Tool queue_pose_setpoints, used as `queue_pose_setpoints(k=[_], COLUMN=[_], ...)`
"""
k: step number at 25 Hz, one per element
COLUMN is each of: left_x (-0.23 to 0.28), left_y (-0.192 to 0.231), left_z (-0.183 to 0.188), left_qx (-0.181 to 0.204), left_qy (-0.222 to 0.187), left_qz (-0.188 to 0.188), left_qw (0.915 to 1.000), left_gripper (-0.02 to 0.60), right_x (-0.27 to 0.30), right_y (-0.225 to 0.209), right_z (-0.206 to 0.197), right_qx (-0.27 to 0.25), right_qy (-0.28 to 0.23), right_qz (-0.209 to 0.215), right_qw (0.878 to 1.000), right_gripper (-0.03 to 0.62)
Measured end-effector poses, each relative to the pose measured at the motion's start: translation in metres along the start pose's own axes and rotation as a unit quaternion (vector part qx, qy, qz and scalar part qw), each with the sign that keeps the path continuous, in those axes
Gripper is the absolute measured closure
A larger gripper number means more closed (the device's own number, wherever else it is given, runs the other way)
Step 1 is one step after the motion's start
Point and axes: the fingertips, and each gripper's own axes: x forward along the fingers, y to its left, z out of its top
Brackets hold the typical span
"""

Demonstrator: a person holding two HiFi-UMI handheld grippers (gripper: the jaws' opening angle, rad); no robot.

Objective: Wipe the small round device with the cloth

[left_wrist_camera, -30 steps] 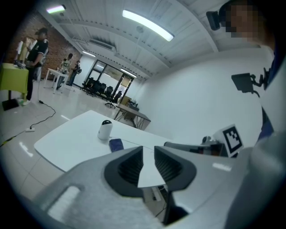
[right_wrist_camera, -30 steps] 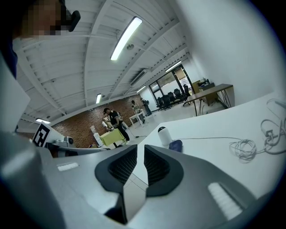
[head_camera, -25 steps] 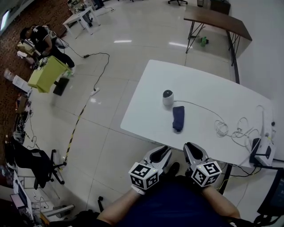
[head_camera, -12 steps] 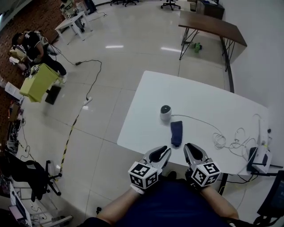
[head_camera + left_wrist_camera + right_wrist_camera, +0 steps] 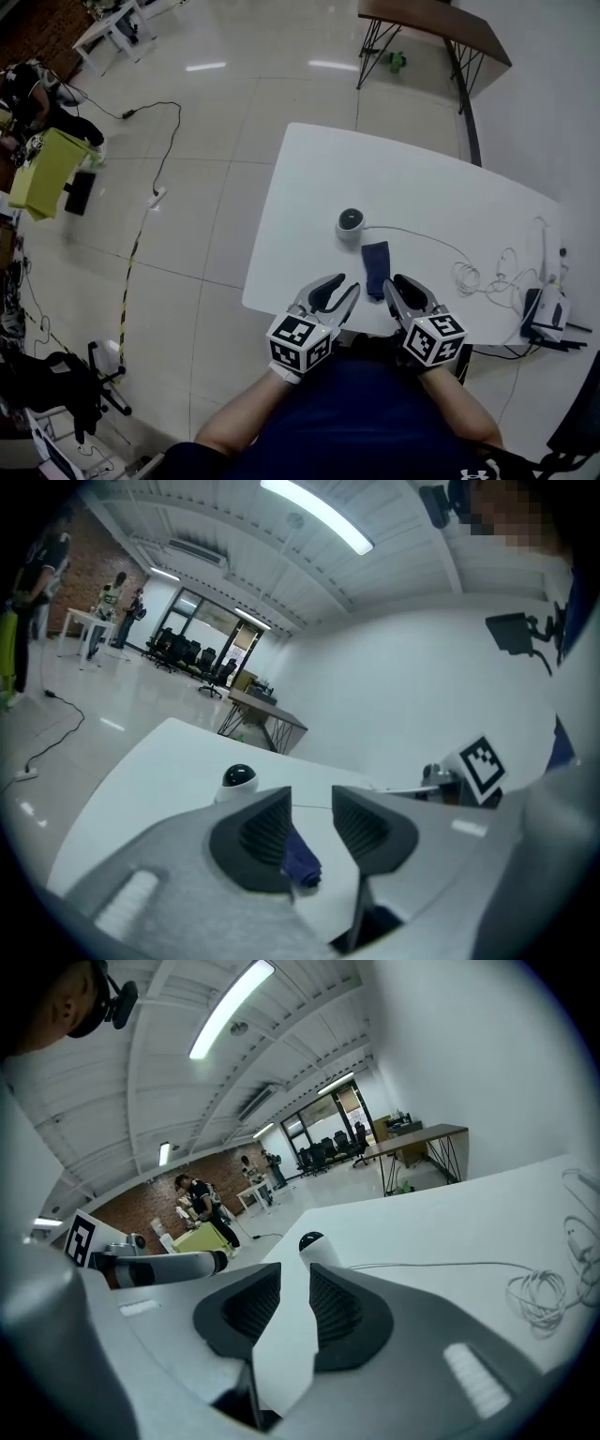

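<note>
**Head view.** The white worktop has rounded corners and looks smooth and hard. We judge it slick enough for light things to slide. The small round white device with a dark dome stands upright toward the near-left part. The dark blue folded cloth lies flat just beside the device, on our side, and seems to be apart from it. A loose coil of thin white cable lies to the right, with its lead running back to the device. The left gripper and right gripper hover at the near edge, and the cloth's near end shows between them. Around the worktop we see a glossy pale tiled floor and a brown table beyond it.

**Left gripper view.** The left gripper's jaws have just been opening. They stand apart with nothing between the pads. The cloth shows through the gap, farther on, and the device sits left of that line.

**Right gripper view.** The right gripper's jaws have also just been opening. The gap is narrower and empty. The device stands beyond it, roughly in line.

**Handling, our judgement.**
- **Cloth:** It looks light, soft and limp. We would pinch the near folded end, through all layers, so it does not unfold.
- **Device:** It looks light, hard and smooth, and the cable tethers it, so a wipe may push or tip it. We would steady it by the white body, not the glossy dome.
</note>
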Motion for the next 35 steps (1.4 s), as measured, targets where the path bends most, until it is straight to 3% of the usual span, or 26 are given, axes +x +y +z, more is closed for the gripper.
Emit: queue_pose_setpoints(k=[8, 15, 19, 24, 27, 30, 35], left_x=[0.022, 0.040, 0.045, 0.052, 0.057, 0.058, 0.062], left_y=[0.042, 0.062, 0.062, 0.064, 0.061, 0.062, 0.065], left_z=[-0.009, -0.021, -0.032, -0.041, -0.043, -0.042, -0.040], left_qx=[0.023, 0.012, 0.006, -0.003, -0.007, -0.011, -0.018], left_qy=[0.032, 0.055, 0.070, 0.084, 0.086, 0.084, 0.079], left_qz=[0.012, 0.036, 0.043, 0.051, 0.054, 0.057, 0.057], left_qw=[0.9992, 0.9977, 0.9966, 0.9951, 0.9948, 0.9948, 0.9951], left_gripper=[0.442, 0.436, 0.436, 0.436, 0.436, 0.436, 0.436], right_x=[0.026, 0.055, 0.069, 0.089, 0.097, 0.101, 0.102], right_y=[-0.032, -0.083, -0.097, -0.100, -0.098, -0.100, -0.101], right_z=[-0.009, -0.047, -0.075, -0.097, -0.109, -0.119, -0.117], right_qx=[-0.012, 0.004, 0.036, 0.021, -0.008, -0.043, -0.045], right_qy=[0.041, 0.113, 0.160, 0.213, 0.247, 0.274, 0.270], right_qz=[-0.051, -0.081, -0.080, -0.082, -0.084, -0.098, -0.091], right_qw=[0.998, 0.990, 0.983, 0.973, 0.965, 0.956, 0.957], right_gripper=[0.456, 0.436, 0.379, 0.330, 0.332, 0.375, 0.433])
